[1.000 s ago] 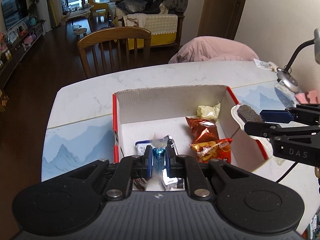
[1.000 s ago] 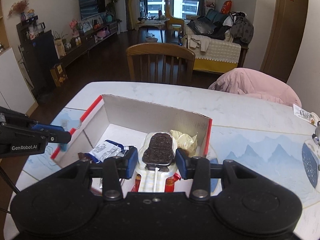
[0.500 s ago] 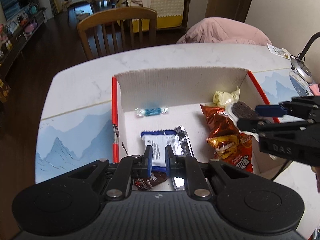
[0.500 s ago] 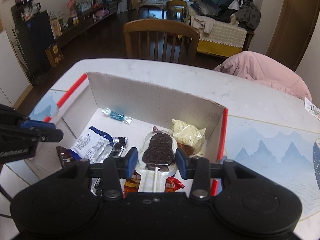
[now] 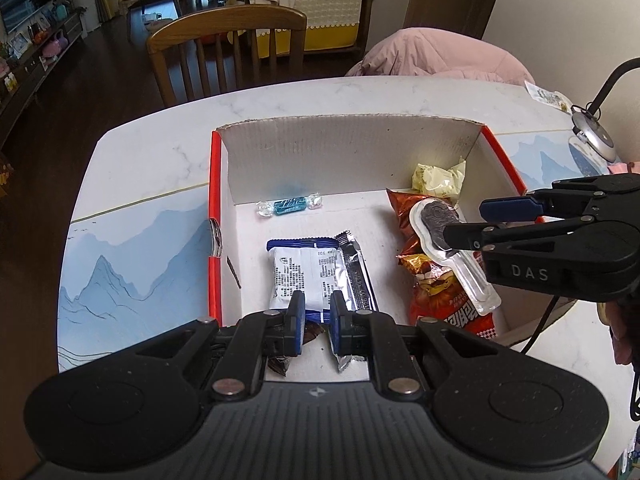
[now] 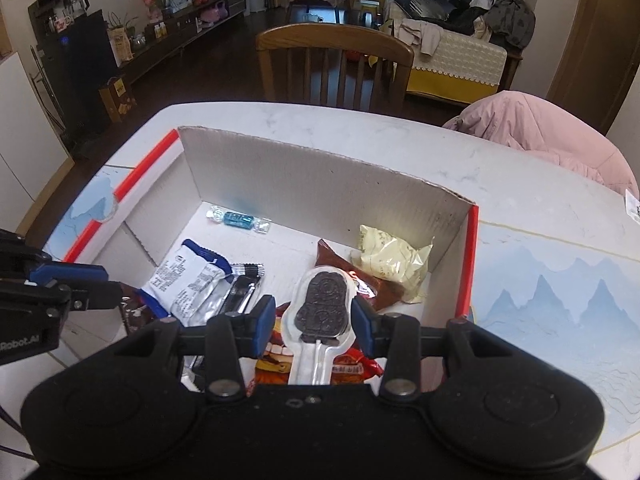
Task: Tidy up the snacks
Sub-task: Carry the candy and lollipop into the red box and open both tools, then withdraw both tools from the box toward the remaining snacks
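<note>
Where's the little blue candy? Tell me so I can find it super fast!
Find the cardboard box with red edges on the table. Look along its far wall, toward the left: the blue candy lies alone on the bare floor. It is the smallest snack, with clear twisted ends.

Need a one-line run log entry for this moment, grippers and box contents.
left gripper: shut, empty | right gripper: shut on chocolate lollipop, over cardboard box | blue candy: in box, near back wall
</note>
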{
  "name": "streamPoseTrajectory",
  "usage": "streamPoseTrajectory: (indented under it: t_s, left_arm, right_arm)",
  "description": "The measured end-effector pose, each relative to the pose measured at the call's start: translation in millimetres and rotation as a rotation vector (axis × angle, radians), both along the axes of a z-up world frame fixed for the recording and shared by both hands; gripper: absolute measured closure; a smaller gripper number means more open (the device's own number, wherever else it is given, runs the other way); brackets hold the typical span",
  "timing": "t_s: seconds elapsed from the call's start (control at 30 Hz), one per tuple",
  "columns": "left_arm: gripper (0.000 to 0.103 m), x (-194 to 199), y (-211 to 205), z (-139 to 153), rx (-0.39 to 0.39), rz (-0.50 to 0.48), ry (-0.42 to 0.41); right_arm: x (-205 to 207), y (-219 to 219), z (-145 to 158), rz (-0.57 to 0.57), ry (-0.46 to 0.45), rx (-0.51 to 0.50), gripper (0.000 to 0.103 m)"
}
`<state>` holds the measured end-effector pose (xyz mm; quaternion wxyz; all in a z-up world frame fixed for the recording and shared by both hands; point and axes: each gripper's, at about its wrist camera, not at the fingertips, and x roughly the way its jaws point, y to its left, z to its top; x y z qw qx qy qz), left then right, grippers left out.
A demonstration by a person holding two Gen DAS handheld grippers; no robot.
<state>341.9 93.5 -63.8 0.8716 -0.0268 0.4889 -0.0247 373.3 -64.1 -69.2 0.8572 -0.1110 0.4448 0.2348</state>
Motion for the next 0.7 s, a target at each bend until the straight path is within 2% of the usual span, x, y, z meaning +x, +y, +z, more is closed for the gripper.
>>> streamPoseTrajectory:
  t_s: [0.37, 0.7]
  left_arm:
    - [0.090, -18.7, -0.5, 13.1, -0.014, -0.008, -0.037]
    - [0.090, -52.3, -2.6, 32.1, -0.020, -0.035, -0.095]
  right_arm:
    - [-33.3, -17.7, 30.8, 0.001, -0.034, 0.067, 0.061]
    - [-74.7, -32.0, 52.8, -0.004, -0.065, 0.129, 0.059]
